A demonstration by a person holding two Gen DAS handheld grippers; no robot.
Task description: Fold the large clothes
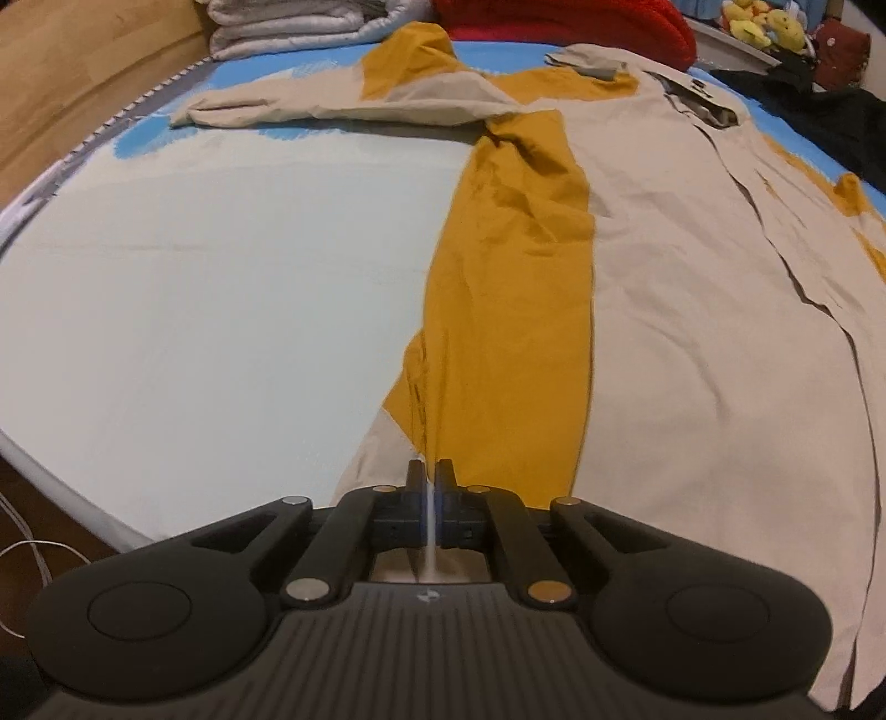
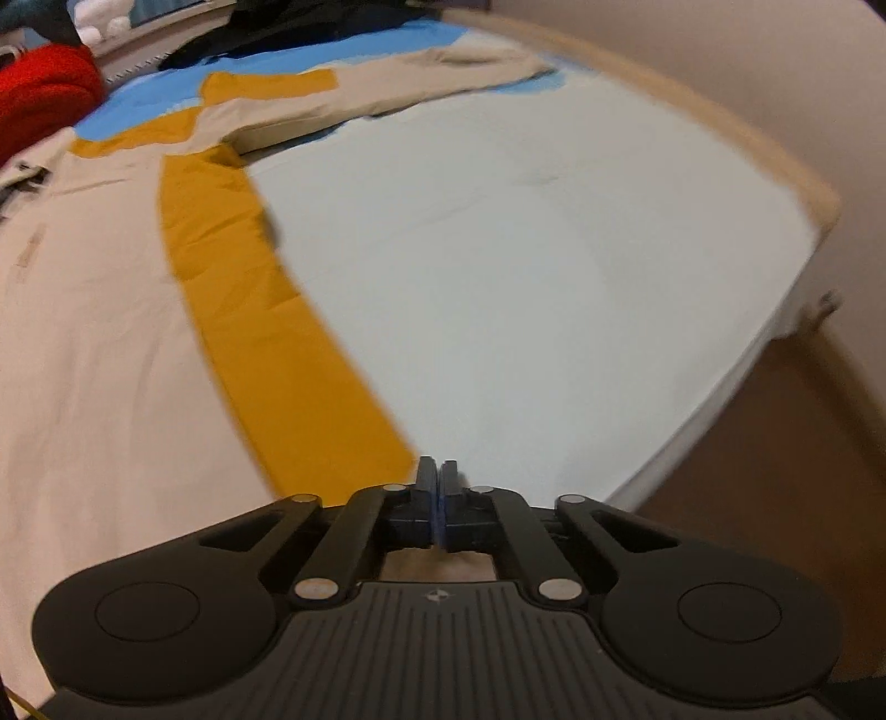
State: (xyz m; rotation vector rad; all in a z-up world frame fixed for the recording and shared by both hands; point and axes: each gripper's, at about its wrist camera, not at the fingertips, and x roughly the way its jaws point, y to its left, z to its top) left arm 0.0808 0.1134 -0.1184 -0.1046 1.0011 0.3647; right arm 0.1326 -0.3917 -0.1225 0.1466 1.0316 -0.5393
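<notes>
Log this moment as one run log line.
stage: hem gripped | left tongs: shut on jacket | right tongs: shut on jacket | sleeves: spread on bed

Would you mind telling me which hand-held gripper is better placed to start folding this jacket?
Probably left: the left hand-held gripper is shut on the jacket hem; the right hand-held gripper looks shut beside the edge.

Item count: one beige-and-mustard jacket (image 1: 692, 266) (two sleeves), one bed (image 1: 194, 310), one red blanket (image 1: 559, 22), one folded grey blanket (image 1: 288, 22), several plush toys (image 1: 764, 25).
</notes>
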